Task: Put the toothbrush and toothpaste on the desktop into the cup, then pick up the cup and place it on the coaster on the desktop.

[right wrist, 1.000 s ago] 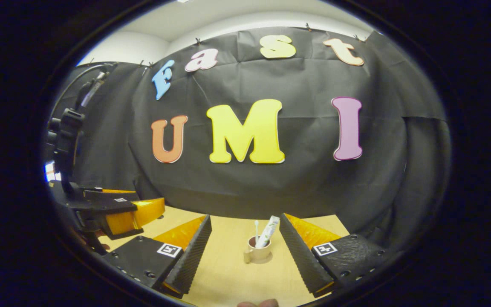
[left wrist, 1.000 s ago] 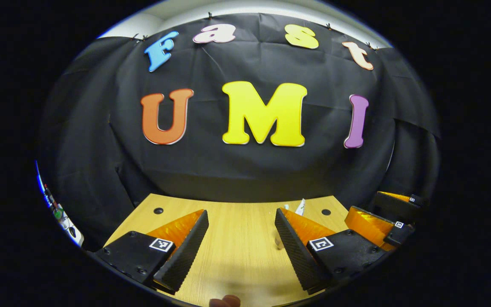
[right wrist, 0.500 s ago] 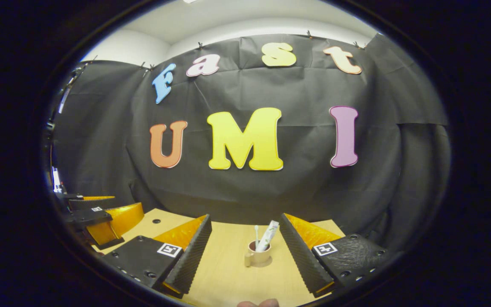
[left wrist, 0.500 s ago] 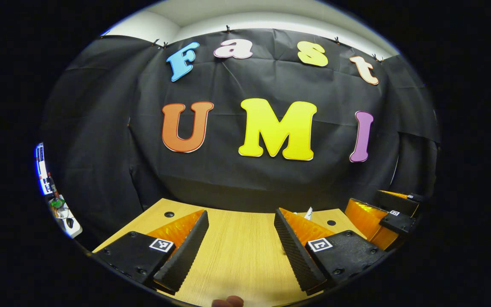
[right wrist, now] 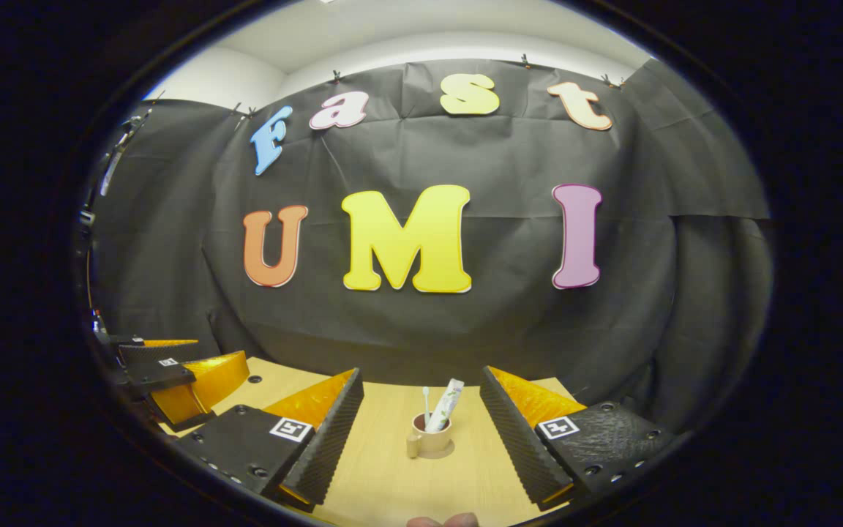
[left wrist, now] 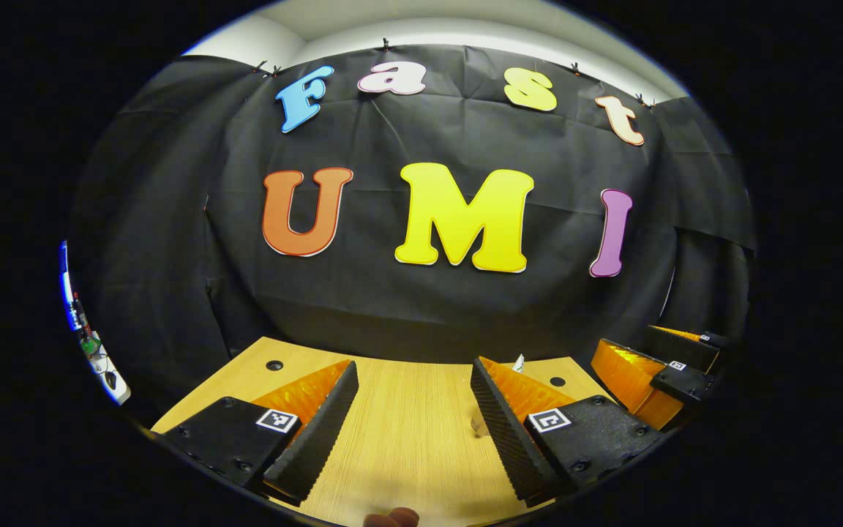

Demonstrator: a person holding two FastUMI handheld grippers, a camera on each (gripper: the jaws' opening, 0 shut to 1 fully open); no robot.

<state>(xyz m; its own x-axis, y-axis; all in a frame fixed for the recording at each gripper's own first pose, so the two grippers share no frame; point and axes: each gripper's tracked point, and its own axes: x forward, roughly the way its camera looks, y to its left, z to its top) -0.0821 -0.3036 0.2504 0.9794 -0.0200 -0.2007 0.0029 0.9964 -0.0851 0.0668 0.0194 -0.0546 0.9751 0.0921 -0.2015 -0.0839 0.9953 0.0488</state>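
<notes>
In the right gripper view, the right claw (right wrist: 421, 439) hangs spread wide over the wooden desk (right wrist: 392, 483), gripping nothing. Ahead of it, between its two fingers and apart from both, stands the cup (right wrist: 430, 439) with its handle to the left. The toothbrush (right wrist: 426, 404) and the toothpaste (right wrist: 446, 404) stand inside the cup, leaning to the right. The cup sits on a round coaster (right wrist: 442, 454) whose edge shows at its base. The left claw (left wrist: 414, 421) is also spread and empty above bare desk; in the right gripper view it lies well off to the left of the right claw.
</notes>
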